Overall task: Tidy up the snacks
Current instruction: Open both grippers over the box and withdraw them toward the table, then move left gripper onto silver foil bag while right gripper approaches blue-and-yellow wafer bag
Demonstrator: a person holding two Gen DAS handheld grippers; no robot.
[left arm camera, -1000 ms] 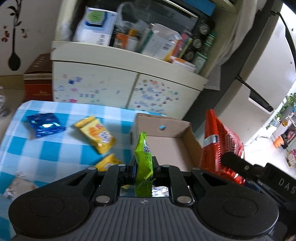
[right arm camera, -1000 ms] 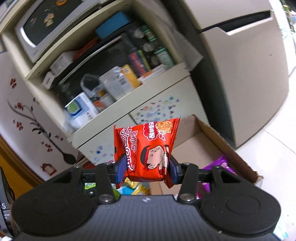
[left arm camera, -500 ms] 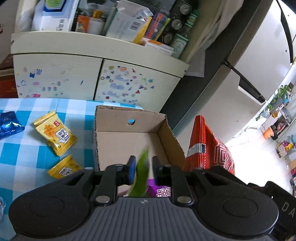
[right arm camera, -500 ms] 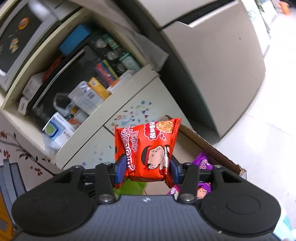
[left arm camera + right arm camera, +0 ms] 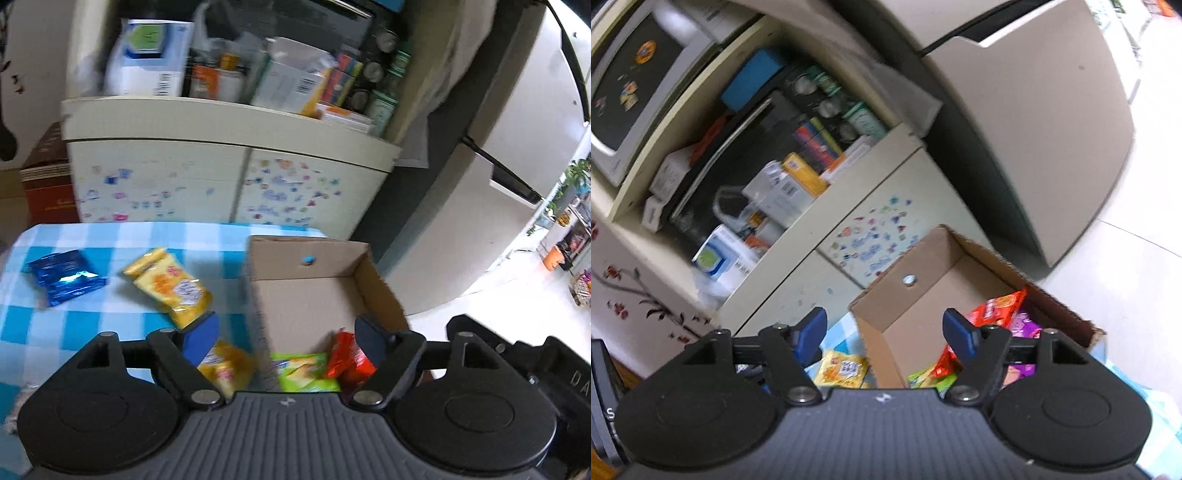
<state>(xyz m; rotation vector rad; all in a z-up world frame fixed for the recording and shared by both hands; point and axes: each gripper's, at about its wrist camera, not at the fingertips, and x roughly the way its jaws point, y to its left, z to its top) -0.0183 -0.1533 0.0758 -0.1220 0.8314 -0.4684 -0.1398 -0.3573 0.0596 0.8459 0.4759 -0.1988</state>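
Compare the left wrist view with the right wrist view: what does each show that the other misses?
Only the left wrist view shows the blue snack packet on the checked tablecloth. Only the right wrist view shows the purple packet in the box and the microwave. Both share the cardboard box, its red packet and green packet, and a yellow packet.

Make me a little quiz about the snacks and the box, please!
1. True or false: the blue packet lies inside the box.
2. Which packet lies in the box? A red B blue C neither
3. Fill in: the tablecloth is checked blue and ____.

Key: 1 false: it lies on the tablecloth. 2 A. 3 white.
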